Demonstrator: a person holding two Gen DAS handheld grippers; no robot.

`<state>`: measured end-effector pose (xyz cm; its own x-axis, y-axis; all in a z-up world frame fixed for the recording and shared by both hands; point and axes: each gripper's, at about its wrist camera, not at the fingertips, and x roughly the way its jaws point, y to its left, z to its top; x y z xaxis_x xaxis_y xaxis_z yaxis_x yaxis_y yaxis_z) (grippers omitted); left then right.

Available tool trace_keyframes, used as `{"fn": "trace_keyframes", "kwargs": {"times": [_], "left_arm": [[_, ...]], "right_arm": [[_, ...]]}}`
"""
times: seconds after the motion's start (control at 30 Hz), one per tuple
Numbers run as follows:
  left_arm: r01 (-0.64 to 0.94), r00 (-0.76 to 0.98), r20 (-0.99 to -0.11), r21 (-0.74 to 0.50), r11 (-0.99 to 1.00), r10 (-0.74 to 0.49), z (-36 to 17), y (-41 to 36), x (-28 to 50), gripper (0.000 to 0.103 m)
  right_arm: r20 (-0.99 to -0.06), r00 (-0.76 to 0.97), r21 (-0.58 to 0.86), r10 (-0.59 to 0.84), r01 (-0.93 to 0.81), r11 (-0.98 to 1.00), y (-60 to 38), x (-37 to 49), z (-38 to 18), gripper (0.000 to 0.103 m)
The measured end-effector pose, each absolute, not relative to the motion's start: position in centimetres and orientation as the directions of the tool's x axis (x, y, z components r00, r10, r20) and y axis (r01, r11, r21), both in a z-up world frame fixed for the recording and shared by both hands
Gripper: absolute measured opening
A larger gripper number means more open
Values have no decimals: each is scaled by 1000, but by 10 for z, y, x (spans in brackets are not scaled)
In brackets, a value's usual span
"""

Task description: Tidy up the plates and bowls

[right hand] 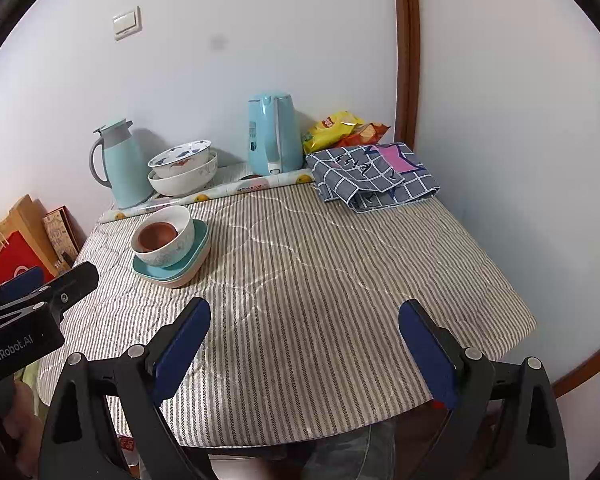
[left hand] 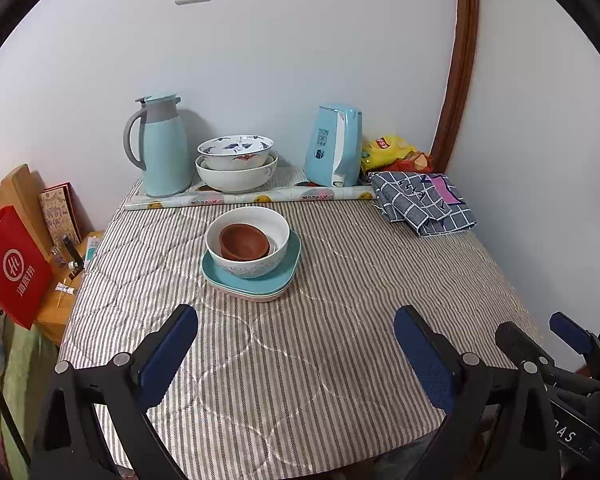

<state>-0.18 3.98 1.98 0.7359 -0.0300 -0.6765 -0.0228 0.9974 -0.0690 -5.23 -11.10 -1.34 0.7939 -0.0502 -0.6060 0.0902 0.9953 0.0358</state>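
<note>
Stack on the striped tablecloth (left hand: 300, 360), left of centre and toward the far side: a terracotta bowl (left hand: 244, 242) nested in a white bowl (left hand: 247, 242), which sits on a teal plate (left hand: 256, 276); a pale plate edge shows beneath the teal one. Terracotta piece may be two nested bowls; cannot tell for certain.

Second stack at the far edge by the wall: a blue-patterned bowl (left hand: 235, 151) inside a larger white bowl (left hand: 236, 176), on a rolled printed sheet (left hand: 248, 198). Thermos jug (left hand: 162, 146) just left of it, electric kettle (left hand: 334, 146) to its right, snack bags (left hand: 392, 152) behind a folded checked cloth (left hand: 424, 202) in the far right corner.

Left gripper (left hand: 296, 344): jaws wide apart, nothing between them, hovering over the near part of the table, well short of the plate stack. Right gripper (right hand: 304, 342): jaws likewise spread, empty, over the near edge beside the left one.

Red paper bag (left hand: 12, 268) off the table's left side.
</note>
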Motion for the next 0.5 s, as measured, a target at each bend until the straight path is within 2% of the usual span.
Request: {"fn": "trace_keyframes", "kwargs": {"times": [0.5], "left_arm": [[-25,736,-676,-67,997,-27,20,40,-4,99]], "right_arm": [[-605,794,33,-51,89,995,-112,-53,-13,94]]}}
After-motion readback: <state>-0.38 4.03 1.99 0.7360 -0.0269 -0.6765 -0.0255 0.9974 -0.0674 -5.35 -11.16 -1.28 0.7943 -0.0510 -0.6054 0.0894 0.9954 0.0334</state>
